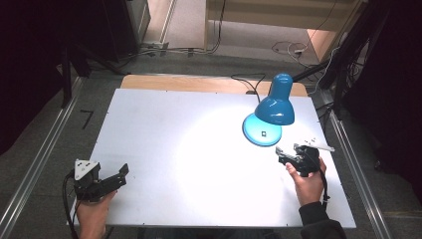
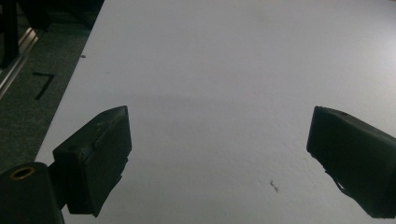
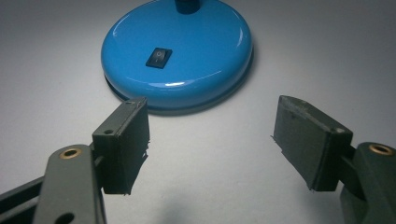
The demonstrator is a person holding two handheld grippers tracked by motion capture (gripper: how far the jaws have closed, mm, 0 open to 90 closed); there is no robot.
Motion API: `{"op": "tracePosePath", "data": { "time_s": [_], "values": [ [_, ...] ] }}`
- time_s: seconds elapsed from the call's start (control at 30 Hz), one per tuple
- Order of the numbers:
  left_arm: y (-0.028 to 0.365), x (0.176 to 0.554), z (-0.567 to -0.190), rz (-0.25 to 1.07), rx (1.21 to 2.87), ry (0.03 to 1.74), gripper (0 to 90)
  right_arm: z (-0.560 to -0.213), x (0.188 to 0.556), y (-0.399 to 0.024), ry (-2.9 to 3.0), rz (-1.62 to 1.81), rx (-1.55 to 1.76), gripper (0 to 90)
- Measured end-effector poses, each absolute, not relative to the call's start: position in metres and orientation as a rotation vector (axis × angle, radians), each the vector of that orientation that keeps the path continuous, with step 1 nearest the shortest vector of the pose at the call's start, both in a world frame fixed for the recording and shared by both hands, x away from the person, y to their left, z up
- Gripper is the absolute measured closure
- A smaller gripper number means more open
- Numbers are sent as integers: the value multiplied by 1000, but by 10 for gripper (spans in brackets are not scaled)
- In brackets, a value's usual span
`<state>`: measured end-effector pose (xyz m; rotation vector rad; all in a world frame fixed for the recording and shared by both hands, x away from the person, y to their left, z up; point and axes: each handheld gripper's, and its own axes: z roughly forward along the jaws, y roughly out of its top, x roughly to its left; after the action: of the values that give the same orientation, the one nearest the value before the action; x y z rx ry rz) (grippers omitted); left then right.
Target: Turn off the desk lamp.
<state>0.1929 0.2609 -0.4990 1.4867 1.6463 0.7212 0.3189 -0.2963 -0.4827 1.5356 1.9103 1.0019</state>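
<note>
A blue desk lamp [image 1: 275, 107] stands at the table's right back, lit, its shade bent over its round blue base [image 1: 261, 130]. The base [image 3: 180, 51] carries a small black rocker switch [image 3: 159, 58]. My right gripper [image 1: 281, 153] is open just in front of the base, a short gap away, with nothing between its jaws [image 3: 210, 140]. My left gripper [image 1: 121, 174] rests near the table's front left corner. It is open over bare white tabletop [image 2: 219, 144].
The white table [image 1: 164, 129] has a wooden strip along its back edge. A black lamp cable [image 1: 249, 79] runs off the back. Metal rails [image 1: 35, 164] flank both sides. Cables and dark stands lie on the floor behind.
</note>
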Motion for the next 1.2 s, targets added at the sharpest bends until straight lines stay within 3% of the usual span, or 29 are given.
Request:
{"op": "tracePosePath", "data": {
  "time_s": [0.17,0.43,0.47,0.53,0.63,0.93,1.2],
  "values": [
    [261,193,-499,722,1484,1645,72,-483,325,-287,1898,1002,1517,280],
    [262,192,-498,720,1478,1641,72,-484,334,-271,1901,1015,1481,393],
    [262,192,-498,717,1478,1639,73,-484,336,-269,1892,1058,1488,463],
    [262,192,-498,717,1477,1638,73,-484,336,-268,1889,1065,1493,496],
    [262,192,-498,716,1477,1637,73,-485,339,-266,1883,1070,1495,630],
    [262,192,-498,714,1479,1634,74,-491,346,-263,1874,1117,1491,877],
    [262,192,-499,710,1479,1633,74,-495,355,-259,1873,1127,1512,881]
  ]
}}
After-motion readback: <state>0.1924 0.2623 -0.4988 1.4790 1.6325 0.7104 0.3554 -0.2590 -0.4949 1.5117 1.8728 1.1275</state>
